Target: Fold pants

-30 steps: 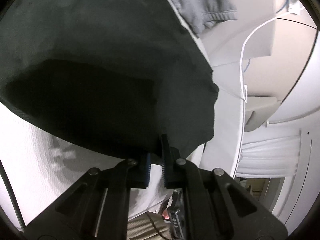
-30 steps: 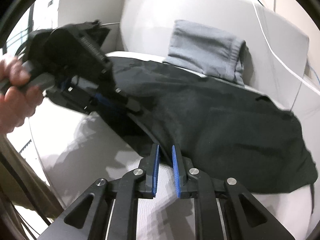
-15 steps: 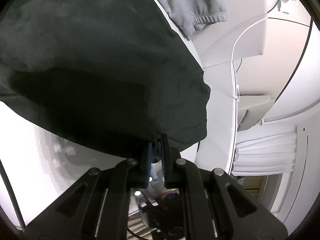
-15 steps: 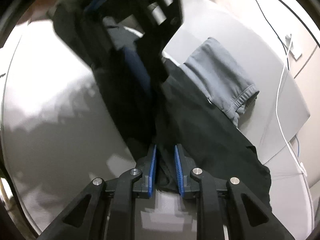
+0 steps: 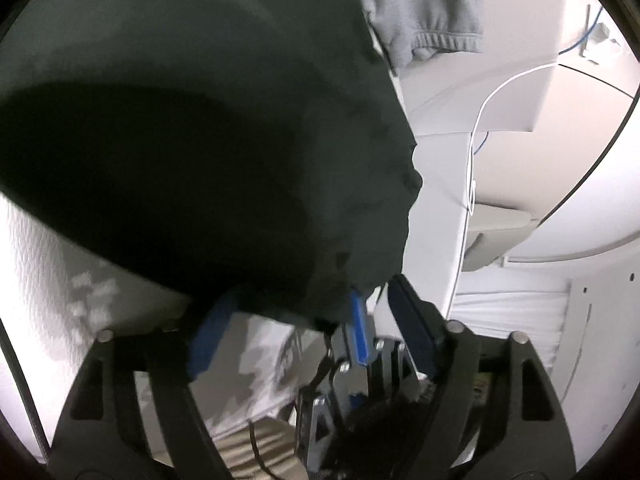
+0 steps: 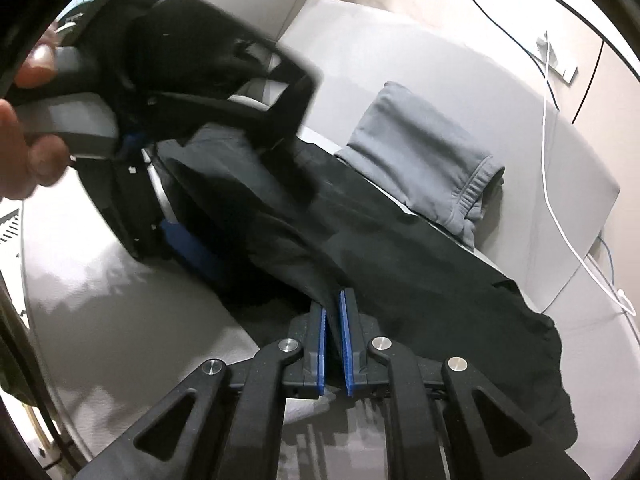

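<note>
Left wrist view: left gripper point(image 5: 308, 328) fingers just spread, releasing black pants point(image 5: 208, 152).
Right gripper point(image 6: 333, 336): fingers just closed, clenching the pants' edge; handover done.

You see the black pants point(image 6: 400, 264) as matt, soft cloth, and the grey sweatpants point(image 6: 424, 168) near the bed's far edge as fleecy knit with a ribbed cuff. The bed point(image 6: 120, 320) cover looks smooth, faintly glossy. Your tongs' blue pads point(image 6: 319, 344) are ridged plastic.
</note>
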